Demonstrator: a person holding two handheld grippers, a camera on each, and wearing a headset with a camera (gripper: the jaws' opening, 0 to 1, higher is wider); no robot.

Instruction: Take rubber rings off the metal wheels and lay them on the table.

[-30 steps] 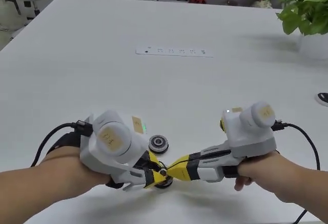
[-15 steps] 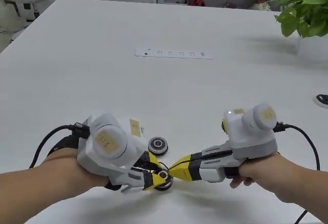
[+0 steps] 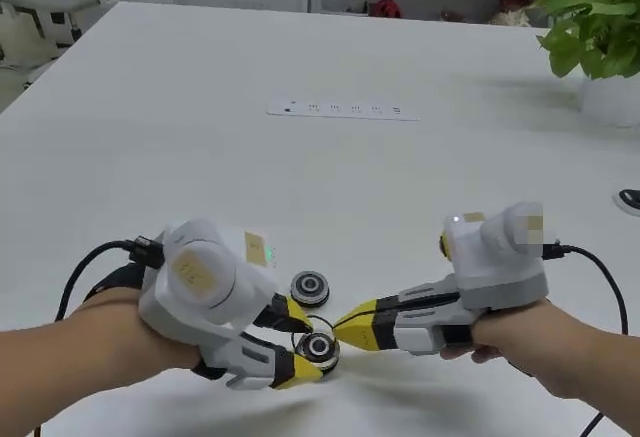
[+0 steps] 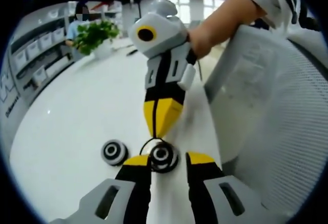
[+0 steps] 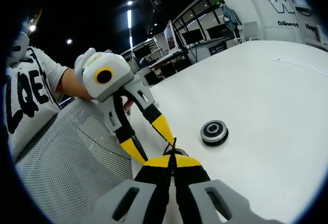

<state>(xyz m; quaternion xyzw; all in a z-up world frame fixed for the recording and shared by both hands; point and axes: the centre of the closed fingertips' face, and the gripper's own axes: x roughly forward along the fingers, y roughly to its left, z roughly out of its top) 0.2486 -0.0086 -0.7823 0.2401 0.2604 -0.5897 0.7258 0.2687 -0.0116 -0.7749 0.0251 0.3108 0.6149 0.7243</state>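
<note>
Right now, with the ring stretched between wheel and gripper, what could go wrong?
1. The left gripper has its jaws apart around the wheel, so the stretched rubber ring may drag the wheel along instead of coming free.
2. The right gripper pinches only a thin bit of ring, which could slip out and snap back.
3. The second wheel lies close by and might get knocked.

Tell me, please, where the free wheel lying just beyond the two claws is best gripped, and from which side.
The free wheel lies flat on the table, hub facing up, so I would come straight down and close the claw across its outer rim, probably from the far side, since the left claw and the other wheel crowd its near side.
</note>
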